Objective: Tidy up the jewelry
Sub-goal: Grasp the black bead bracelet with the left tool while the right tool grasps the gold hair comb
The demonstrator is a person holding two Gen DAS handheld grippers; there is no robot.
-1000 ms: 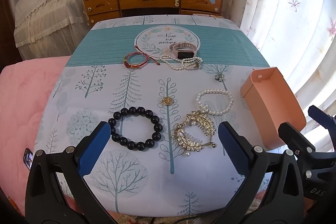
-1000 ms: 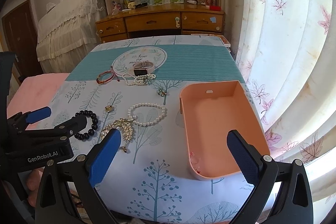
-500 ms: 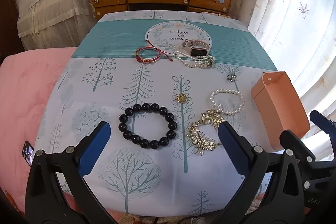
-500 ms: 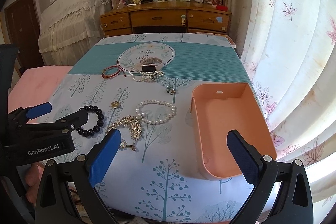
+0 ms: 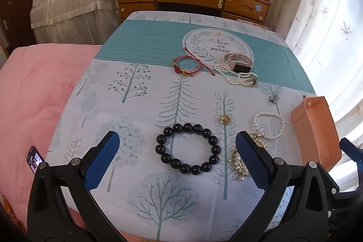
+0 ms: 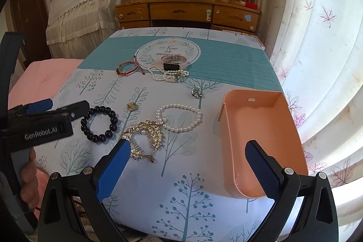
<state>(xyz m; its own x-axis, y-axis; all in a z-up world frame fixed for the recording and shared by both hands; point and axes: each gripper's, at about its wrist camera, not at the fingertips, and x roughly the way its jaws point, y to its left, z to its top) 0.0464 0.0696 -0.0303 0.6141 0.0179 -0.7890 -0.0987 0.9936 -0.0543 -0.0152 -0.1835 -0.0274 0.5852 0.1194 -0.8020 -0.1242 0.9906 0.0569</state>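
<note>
Jewelry lies loose on the tree-print cloth [image 6: 181, 196]. Left gripper [image 5: 174, 160] hangs wide open over the round black bead bracelet [image 5: 188, 149]. Right gripper [image 6: 188, 165] is wide open too, holding nothing. Peach plastic tray [image 6: 261, 128] looks empty. Sorting is just starting; next, I think, pinch the bracelet.

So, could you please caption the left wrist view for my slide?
Open left gripper poised over a black bead bracelet, other jewelry spread across the tablecloth.

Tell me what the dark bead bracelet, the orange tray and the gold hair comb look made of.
Dark bead bracelet: glossy black round beads with highlights, probably polished stone or glass. Orange tray: matte moulded plastic, thin walls, rounded corners. Gold hair comb: shiny gold-toned metal leaves with pearl-like beads, likely plated.
</note>
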